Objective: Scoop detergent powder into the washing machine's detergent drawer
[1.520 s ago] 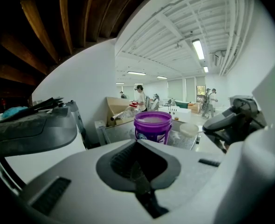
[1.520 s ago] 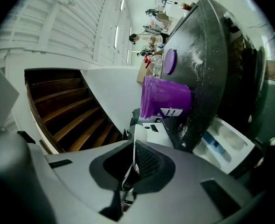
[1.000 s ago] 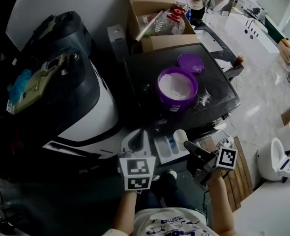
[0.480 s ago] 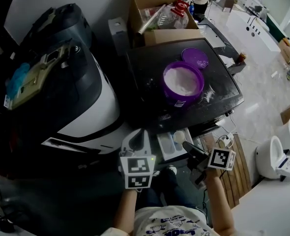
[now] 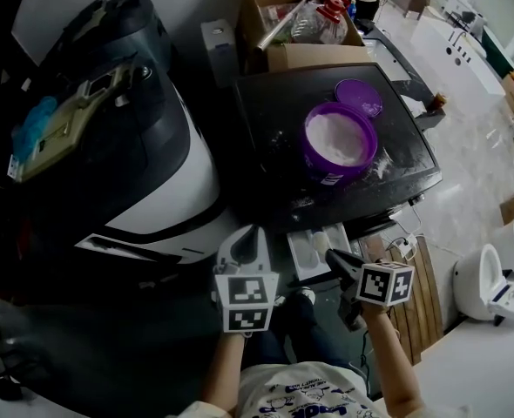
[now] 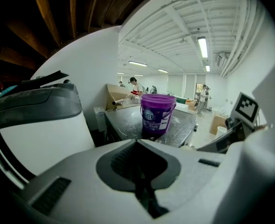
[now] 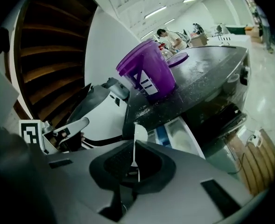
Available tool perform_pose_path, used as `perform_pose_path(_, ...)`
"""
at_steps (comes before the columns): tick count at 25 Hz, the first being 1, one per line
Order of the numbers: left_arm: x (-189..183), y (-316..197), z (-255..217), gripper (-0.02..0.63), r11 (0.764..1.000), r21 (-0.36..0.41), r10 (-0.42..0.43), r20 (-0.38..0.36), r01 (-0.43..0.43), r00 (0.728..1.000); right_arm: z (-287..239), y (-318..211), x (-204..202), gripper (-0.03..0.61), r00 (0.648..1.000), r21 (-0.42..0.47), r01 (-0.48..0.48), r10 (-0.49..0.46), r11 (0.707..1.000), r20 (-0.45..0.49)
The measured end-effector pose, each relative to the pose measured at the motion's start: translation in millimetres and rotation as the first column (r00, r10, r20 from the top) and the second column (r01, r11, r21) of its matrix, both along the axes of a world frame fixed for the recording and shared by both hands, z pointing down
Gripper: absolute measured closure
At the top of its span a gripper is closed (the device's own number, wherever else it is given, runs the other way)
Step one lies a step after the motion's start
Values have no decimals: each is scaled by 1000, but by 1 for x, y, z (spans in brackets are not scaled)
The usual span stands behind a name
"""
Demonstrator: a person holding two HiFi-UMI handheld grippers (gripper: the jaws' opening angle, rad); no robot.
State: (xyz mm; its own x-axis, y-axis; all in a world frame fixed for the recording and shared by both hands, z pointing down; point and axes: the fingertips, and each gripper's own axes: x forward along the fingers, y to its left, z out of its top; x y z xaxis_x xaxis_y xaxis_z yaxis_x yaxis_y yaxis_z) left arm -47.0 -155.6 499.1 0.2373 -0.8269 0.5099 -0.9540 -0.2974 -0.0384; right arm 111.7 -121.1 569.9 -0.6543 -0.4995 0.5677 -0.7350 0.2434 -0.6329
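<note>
A purple bucket (image 5: 337,143) of white detergent powder stands on the black washing machine top (image 5: 274,120), with its purple lid (image 5: 359,97) lying behind it. The detergent drawer (image 5: 310,252) is pulled out below the front edge. My right gripper (image 5: 342,259) is at the drawer's right side, shut on the thin handle of a white scoop (image 7: 138,135). The scoop's bowl points towards the drawer (image 7: 180,135) and the bucket (image 7: 147,71). My left gripper (image 5: 245,249) hangs left of the drawer, jaws closed with nothing between them. The left gripper view looks at the bucket (image 6: 157,113).
A white and black machine (image 5: 126,146) fills the left. An open cardboard box (image 5: 302,24) with bottles sits behind the washer. A wooden mat (image 5: 418,299) and a white toilet (image 5: 501,277) are on the floor at the right. People stand far back.
The head view has swung, so the washer and bucket sit further right in the picture. Both grippers stay by the drawer, and the right gripper's marker cube has edged left.
</note>
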Motion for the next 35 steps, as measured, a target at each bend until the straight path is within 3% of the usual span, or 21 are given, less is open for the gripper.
perform_pose_path(7, -13, 4, 6, 612, 1000, -12, -25, -4, 25, 1000, 17, 3, -8, 558, 973, 55, 121, -107, 991, -207)
perform_pose_path(14, -24, 8, 11, 612, 999, -25, -45, -5, 45, 999, 27, 2, -15, 558, 892, 121, 261, -191, 958, -409)
perform_pose_path(24, -34, 12, 13, 612, 998, -30, -61, -4, 61, 998, 46, 1, -22, 558, 675, 163, 500, -264, 851, -689)
perform_pose_path(33, -40, 18, 14, 612, 997, -32, -69, -9, 69, 998, 56, 8, -28, 558, 503, 177, 635, -229, 752, -833)
perform_pose_path(35, -43, 18, 14, 612, 997, -32, -70, -7, 69, 998, 58, 10, -30, 558, 444, 170, 673, -208, 720, -872)
